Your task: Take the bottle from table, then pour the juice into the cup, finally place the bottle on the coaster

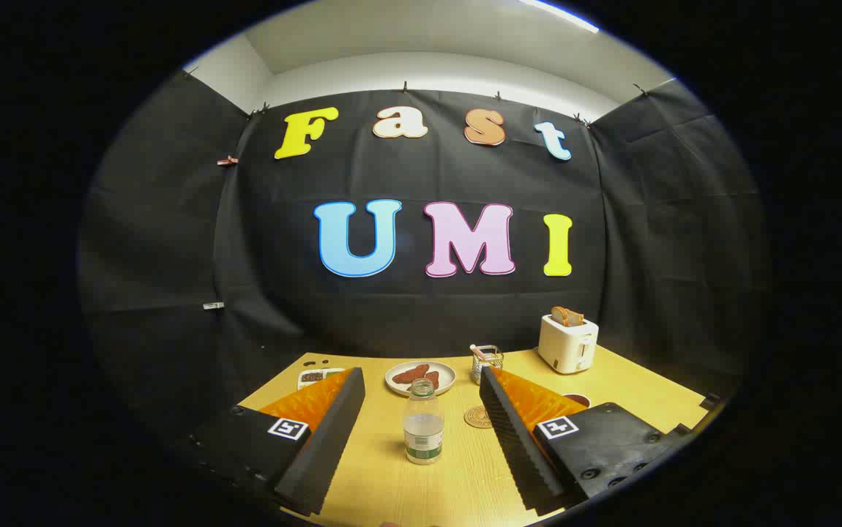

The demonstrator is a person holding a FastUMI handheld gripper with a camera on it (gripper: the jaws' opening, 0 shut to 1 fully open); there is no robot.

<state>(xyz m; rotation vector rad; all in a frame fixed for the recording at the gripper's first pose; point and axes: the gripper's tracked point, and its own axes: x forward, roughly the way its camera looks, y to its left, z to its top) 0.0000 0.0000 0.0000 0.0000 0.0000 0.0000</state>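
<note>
While our gripper (421, 410) stands with fingers wide apart, the uncapped bottle (422, 432) sits upright between them, untouched. If we close off-centre, we judge it could tip, spilling juice near the coaster (477, 417).

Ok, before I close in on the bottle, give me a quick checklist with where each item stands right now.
1. Gripper open wide: ok.
2. Bottle upright between the fingers, untouched: ok.
3. Bottle cap off for pouring: ok, the mouth looks open.
4. Coaster bare, beside the bottle: ok.
5. Cup ready: cannot tell, a finger hides most of it.
6. Plate beyond the bottle, out of the closing path: ok.
</note>
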